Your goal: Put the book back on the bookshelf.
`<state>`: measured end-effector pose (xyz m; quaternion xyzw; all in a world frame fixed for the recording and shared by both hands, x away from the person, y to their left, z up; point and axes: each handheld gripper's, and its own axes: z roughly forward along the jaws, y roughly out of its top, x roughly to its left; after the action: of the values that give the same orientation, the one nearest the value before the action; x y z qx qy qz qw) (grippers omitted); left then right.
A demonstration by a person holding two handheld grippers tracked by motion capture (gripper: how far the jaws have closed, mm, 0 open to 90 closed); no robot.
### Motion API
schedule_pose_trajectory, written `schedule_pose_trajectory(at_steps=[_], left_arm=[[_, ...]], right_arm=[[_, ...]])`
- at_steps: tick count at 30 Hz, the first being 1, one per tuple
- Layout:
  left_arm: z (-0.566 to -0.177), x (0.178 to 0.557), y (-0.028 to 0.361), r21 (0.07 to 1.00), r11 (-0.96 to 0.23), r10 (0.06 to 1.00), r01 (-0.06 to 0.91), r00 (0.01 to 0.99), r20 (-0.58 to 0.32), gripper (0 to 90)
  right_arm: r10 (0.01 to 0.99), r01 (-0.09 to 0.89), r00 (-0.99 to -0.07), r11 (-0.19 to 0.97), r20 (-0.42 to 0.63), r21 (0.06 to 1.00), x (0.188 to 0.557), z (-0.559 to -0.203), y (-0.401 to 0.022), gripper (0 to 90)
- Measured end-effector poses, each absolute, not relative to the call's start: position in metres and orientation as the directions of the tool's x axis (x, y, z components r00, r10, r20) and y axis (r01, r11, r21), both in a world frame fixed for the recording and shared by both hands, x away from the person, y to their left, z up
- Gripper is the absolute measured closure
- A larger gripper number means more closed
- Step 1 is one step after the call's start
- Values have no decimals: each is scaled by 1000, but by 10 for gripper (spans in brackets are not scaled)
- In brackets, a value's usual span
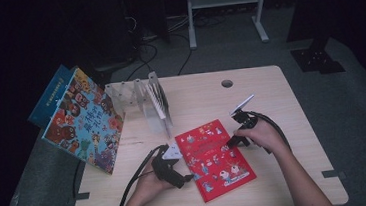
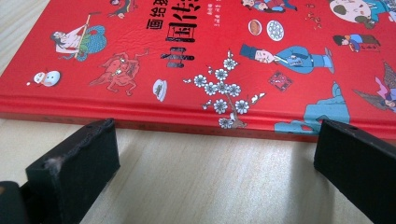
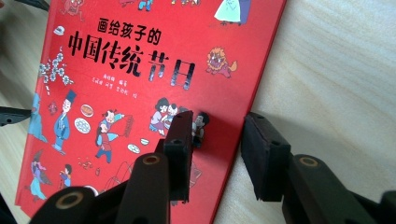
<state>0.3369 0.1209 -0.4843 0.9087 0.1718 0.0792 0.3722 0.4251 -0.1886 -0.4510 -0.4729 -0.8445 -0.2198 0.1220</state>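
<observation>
Red and glossy, the picture book (image 1: 216,159) lies flat on the wooden table (image 1: 270,95) between both grippers. The left gripper (image 1: 185,177) rests on the table with its jaws wide apart, their tips just short of the book's near edge, holding nothing. The right gripper (image 1: 235,141) straddles the opposite edge, jaws partly closed, one over the cover, one over bare wood; whether the pads press cannot be told. Beyond stand a clear rack (image 1: 135,94) and a colourful book (image 1: 85,121).

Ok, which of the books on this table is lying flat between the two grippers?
The red book, flat on the table with a gripper at each side. The colourful picture book leans tilted at the left edge, with a blue one behind it.
</observation>
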Motion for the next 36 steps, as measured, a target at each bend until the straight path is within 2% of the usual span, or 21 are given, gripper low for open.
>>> schedule_pose_trajectory(at_steps=[2, 11, 21, 33, 36], left_arm=[[-484, 337, 121, 704, -664, 370, 252, 929, 16, 0], [-484, 337, 121, 704, -665, 369, 251, 929, 17, 0], [-484, 338, 121, 704, -667, 366, 245, 931, 22, 0], [-485, 337, 121, 709, -659, 370, 251, 929, 16, 0], [-485, 337, 121, 708, -660, 370, 251, 929, 16, 0]], right_arm=[[741, 853, -521, 456, 424, 253, 426, -451, -189, 600], [736, 849, -528, 466, 423, 250, 427, -448, -191, 659], [681, 827, -563, 463, 469, 320, 420, -414, -196, 664], [600, 797, -599, 514, 531, 318, 417, -399, -170, 633], [577, 791, -604, 522, 550, 320, 418, -395, -161, 667]])
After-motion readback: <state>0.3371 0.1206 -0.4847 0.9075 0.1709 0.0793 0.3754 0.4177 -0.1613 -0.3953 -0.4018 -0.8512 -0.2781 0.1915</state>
